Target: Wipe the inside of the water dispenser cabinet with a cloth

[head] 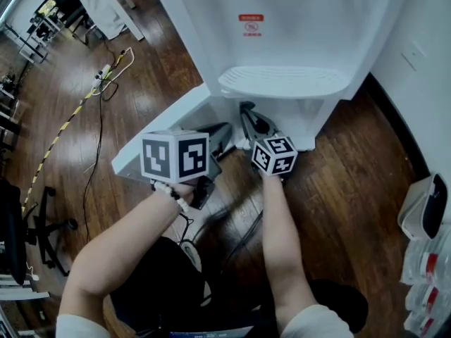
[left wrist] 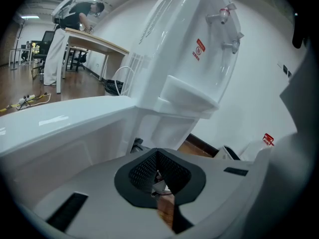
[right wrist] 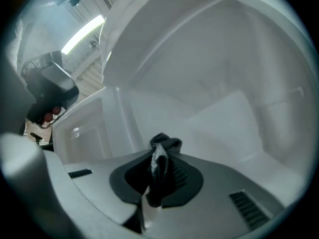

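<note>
The white water dispenser (head: 296,27) stands on the wood floor with its lower cabinet door (head: 158,129) swung open to the left. My right gripper (head: 249,116) reaches into the cabinet opening under the drip tray (head: 282,82). In the right gripper view that gripper (right wrist: 160,158) is shut on a dark cloth (right wrist: 167,144), with the white cabinet walls (right wrist: 219,103) close around it. My left gripper (head: 220,138) hangs just outside, beside the open door (left wrist: 60,128). Its jaws (left wrist: 158,158) are shut with nothing in them.
Cables (head: 99,94) trail over the floor at the left, near an office chair base (head: 49,224). White bins (head: 423,213) stand at the right by the wall. A desk (left wrist: 94,41) with a person (left wrist: 79,11) at it is behind the dispenser.
</note>
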